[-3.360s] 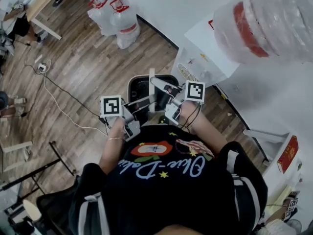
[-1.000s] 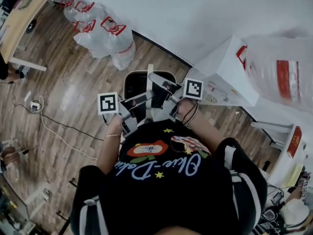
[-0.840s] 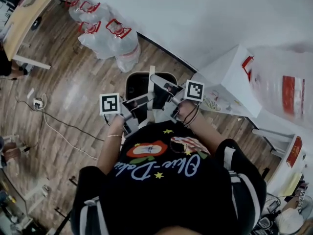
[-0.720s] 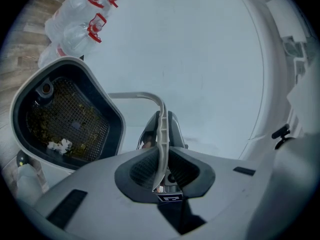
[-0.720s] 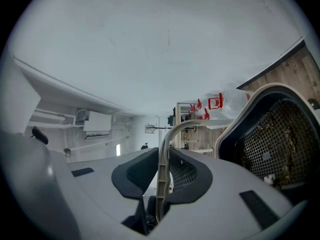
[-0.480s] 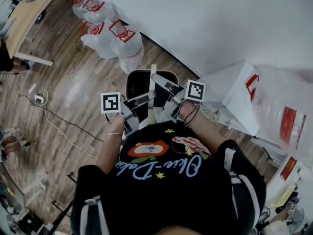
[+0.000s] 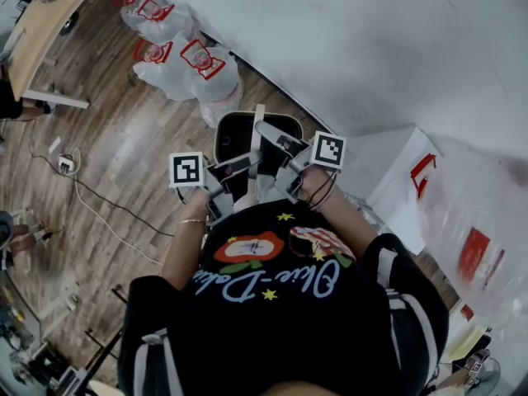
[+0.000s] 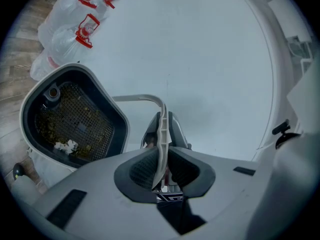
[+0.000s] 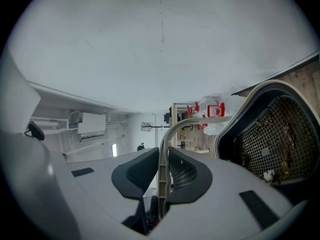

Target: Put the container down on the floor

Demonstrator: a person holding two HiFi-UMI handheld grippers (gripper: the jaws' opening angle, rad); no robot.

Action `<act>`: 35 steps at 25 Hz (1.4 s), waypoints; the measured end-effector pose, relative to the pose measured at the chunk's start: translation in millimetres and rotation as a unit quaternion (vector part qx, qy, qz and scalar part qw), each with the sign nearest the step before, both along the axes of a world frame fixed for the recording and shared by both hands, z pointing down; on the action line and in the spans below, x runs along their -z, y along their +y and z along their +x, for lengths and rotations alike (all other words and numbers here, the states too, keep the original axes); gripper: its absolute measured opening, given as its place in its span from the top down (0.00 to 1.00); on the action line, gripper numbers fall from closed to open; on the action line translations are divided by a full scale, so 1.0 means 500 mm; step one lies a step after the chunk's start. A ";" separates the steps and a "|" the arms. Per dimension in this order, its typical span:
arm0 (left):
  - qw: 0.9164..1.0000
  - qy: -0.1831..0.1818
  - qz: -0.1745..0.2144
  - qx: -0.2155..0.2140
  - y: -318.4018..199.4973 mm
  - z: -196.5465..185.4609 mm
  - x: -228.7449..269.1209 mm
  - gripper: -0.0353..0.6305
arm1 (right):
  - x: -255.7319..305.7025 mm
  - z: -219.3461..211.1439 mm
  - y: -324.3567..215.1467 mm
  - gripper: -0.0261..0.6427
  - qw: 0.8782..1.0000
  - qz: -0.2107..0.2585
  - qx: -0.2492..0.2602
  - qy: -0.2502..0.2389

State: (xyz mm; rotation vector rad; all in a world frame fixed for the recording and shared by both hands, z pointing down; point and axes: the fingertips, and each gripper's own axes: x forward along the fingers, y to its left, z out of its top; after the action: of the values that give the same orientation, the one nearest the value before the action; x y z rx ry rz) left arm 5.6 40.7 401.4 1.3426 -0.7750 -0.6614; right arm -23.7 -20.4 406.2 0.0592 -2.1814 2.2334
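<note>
The container (image 7: 234, 141) is a pale bin with a dark inside and a mesh basket holding bits of debris. It hangs in front of the person by a thin white bail handle (image 7: 258, 127). My left gripper (image 7: 241, 166) is shut on that handle (image 8: 159, 134), with the container (image 8: 70, 119) to its left. My right gripper (image 7: 279, 141) is shut on the handle (image 9: 165, 144) too, with the container (image 9: 270, 139) to its right. Whether the container touches the wooden floor is hidden.
Several bagged water jugs with red handles (image 7: 198, 64) stand against the white wall (image 7: 346, 48) just beyond the container. A white cabinet (image 7: 404, 180) and a large clear jug (image 7: 478, 238) are at the right. A cable (image 7: 107, 213) lies on the floor at the left, and a table (image 7: 49, 11) is at the far left.
The view has swung: the white cabinet and big jug have slid toward the lower right, and more wall shows. Both grippers have stayed clamped on the handle in front of the body.
</note>
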 end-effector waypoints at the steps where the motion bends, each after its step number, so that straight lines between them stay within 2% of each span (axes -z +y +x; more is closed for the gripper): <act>1: 1.000 -0.002 0.000 0.000 -0.002 0.000 0.000 0.86 | 0.000 0.000 -0.002 0.88 1.000 0.001 0.000 0.001; 6: 1.000 0.009 -0.010 -0.002 0.000 0.002 -0.004 0.85 | -0.005 0.005 -0.001 0.88 1.000 0.008 -0.007 0.020; 20: 0.999 -0.009 -0.021 -0.049 -0.009 0.006 -0.017 0.84 | -0.010 0.021 -0.015 0.88 0.998 0.002 -0.050 0.042; 25: 0.997 -0.015 -0.013 -0.074 -0.006 0.010 -0.040 0.84 | -0.038 0.032 -0.010 0.88 0.995 -0.006 -0.078 0.061; 28: 0.995 0.010 -0.056 -0.078 -0.020 0.017 -0.064 0.84 | -0.067 0.041 -0.034 0.88 0.993 -0.009 -0.093 0.079; 31: 0.995 0.038 -0.054 -0.072 -0.075 0.009 -0.098 0.84 | -0.119 0.030 -0.084 0.88 0.992 -0.011 -0.096 0.084; 35: 0.995 0.026 -0.059 -0.080 -0.109 -0.020 -0.172 0.84 | -0.187 0.002 -0.117 0.88 0.990 -0.010 -0.097 0.101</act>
State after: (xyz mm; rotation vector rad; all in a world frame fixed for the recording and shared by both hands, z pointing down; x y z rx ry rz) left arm -4.4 -13.8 487.3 1.2593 -0.6479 -0.5142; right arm -22.6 -79.1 499.6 0.4951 -2.1270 2.2286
